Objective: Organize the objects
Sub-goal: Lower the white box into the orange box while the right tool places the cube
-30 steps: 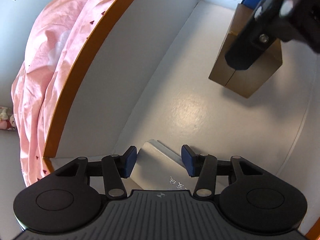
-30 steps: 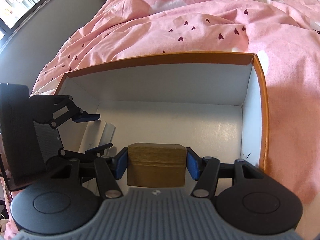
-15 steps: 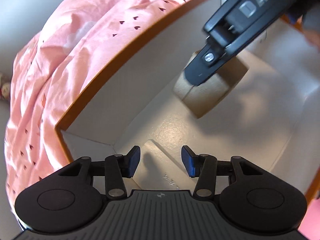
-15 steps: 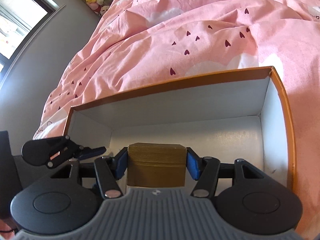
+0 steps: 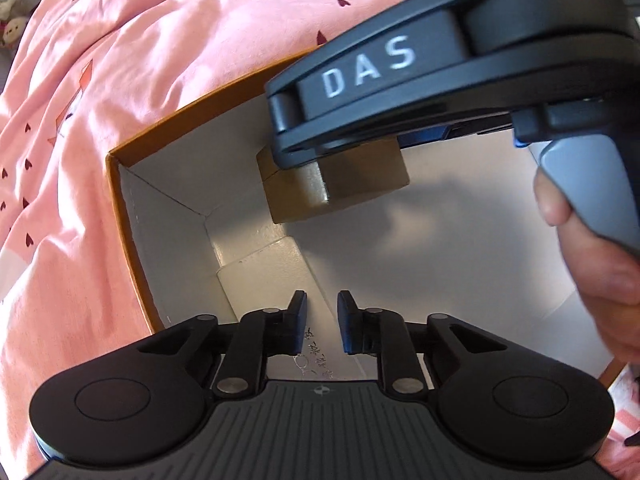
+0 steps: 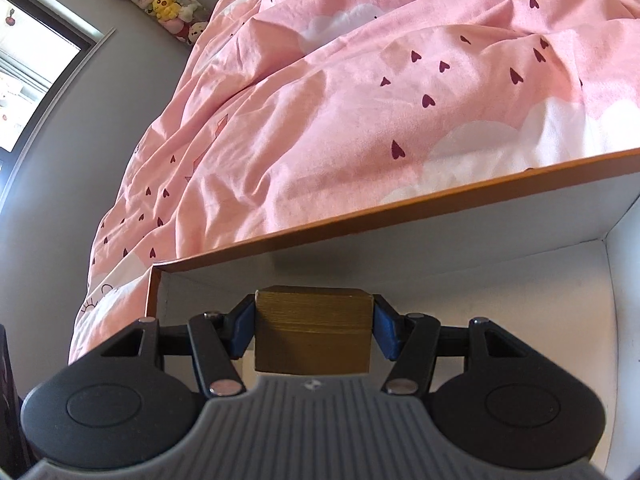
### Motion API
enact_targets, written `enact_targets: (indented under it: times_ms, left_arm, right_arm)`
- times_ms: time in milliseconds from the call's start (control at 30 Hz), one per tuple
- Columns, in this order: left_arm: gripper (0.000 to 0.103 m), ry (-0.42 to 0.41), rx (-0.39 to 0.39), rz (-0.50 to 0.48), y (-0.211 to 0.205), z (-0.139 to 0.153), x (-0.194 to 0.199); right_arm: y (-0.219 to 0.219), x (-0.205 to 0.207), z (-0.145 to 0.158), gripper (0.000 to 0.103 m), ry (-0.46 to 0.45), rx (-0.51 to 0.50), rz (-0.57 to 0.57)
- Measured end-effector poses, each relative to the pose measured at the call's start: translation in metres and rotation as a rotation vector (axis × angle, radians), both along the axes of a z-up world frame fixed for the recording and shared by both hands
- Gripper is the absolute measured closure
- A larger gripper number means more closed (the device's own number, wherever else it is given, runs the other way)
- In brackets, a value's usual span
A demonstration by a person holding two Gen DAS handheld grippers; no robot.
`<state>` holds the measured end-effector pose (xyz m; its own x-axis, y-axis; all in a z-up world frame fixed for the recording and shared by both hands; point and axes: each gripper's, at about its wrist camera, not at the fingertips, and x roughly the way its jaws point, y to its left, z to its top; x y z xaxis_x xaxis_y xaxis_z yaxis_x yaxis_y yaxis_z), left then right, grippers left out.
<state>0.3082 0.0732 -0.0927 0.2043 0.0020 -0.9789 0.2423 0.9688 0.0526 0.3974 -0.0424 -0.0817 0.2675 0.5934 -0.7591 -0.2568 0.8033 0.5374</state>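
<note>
Right wrist view: your right tool (image 6: 314,326) clamps the brown block (image 6: 314,330) above the box (image 6: 440,248) floor; left tool (image 5: 322,326) clenched, empty.

The open cardboard box (image 5: 120,216) lies on the bed, with the duvet (image 6: 320,120) behind it and to its left. Inside, a small box (image 6: 314,332) sits between the right hand-held gripper's (image 6: 314,330) pads near the back wall. A flat card (image 5: 280,276) lies on the box floor in the left corner, below the left hand-held gripper (image 5: 322,328).

"DAS" in white caps on right gripper (image 5: 352,148) arm; handwritten marks on box floor (image 5: 316,356), illegible.
</note>
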Motion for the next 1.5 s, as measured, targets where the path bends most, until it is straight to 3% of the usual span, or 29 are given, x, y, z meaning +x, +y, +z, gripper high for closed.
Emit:
enact_targets:
  times_ms: [467, 667, 767, 800, 1100, 1400, 1433, 1500]
  left_arm:
    - [0.084, 0.011, -0.05, 0.022, 0.025, -0.01, 0.012]
    - [0.084, 0.009, -0.049, 0.023, 0.035, -0.011, 0.015]
    - [0.084, 0.004, -0.053, 0.024, 0.04, -0.012, 0.017]
    - [0.084, 0.003, -0.055, 0.026, 0.042, -0.012, 0.017]
    - [0.084, -0.014, -0.068, 0.037, 0.058, -0.01, 0.019]
    - [0.084, -0.096, -0.122, 0.072, 0.072, 0.017, -0.006]
    - [0.083, -0.115, -0.13, 0.075, 0.065, 0.023, -0.031]
    - [0.083, -0.156, -0.143, 0.08, 0.007, 0.034, -0.068]
  right_arm:
    - [0.02, 0.005, -0.01, 0.04, 0.026, 0.062, 0.07]
    - [0.021, 0.003, -0.009, 0.063, 0.027, 0.068, 0.101]
    - [0.023, 0.003, -0.011, 0.088, 0.025, 0.066, 0.132]
    - [0.024, 0.002, -0.012, 0.092, 0.028, 0.076, 0.144]
    - [0.019, -0.007, 0.0, 0.094, -0.022, 0.073, 0.182]
    - [-0.019, -0.053, 0.046, 0.092, -0.199, -0.045, 0.211]
    - [-0.025, -0.061, 0.053, 0.091, -0.23, -0.058, 0.216]
    - [-0.036, -0.078, 0.066, 0.089, -0.292, -0.08, 0.218]
